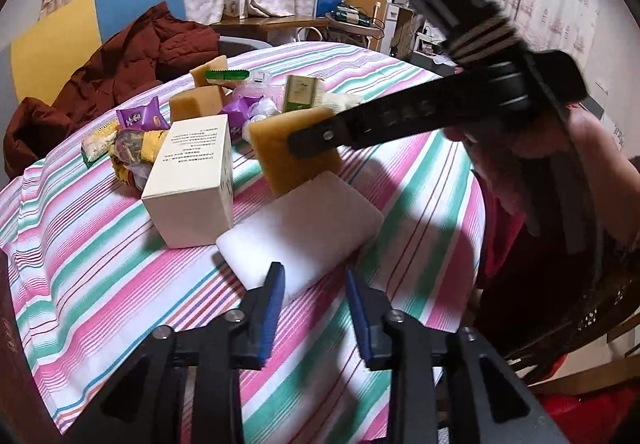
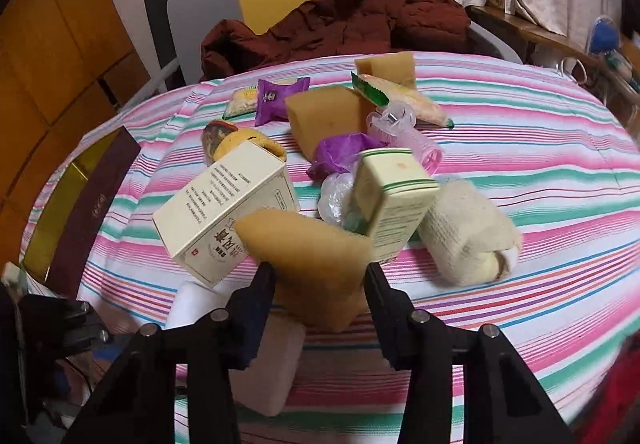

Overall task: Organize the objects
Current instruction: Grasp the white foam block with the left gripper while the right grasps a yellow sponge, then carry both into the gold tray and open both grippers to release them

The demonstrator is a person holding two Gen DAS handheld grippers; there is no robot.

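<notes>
While the table (image 1: 420, 180) was crowded with loose goods, I held one tool in each hand and logged the scene as follows.

Item, right gripper (image 2: 320, 280): low centre of its own view, jaws clamped on the tan sponge block (image 2: 308, 256), which sat lifted and tilted above the striped cloth. Seen from the left wrist, this tool came in from the upper right of the frame, pointing steeply down, my hand (image 1: 532, 148) behind it.

Item, left gripper (image 1: 316, 288): bottom centre of its view, angled down at the cloth. Its blue pads (image 1: 276, 296) flanked the near corner of the white foam slab (image 1: 304, 228), which lay flat at mid-frame; jaws drawn nearly shut, but I could not tell whether they actually pinched that edge.

Item, remaining stock: cream printed box (image 2: 224, 212) just left of the sponge, small green-striped carton (image 2: 392, 200) to its right, snack packets and two more sponges toward the upper centre.

Handling note: I judged the sponge should be carried clear of the box beside it before setting down, with the squeeze kept light, since it compresses and may slip.
</notes>
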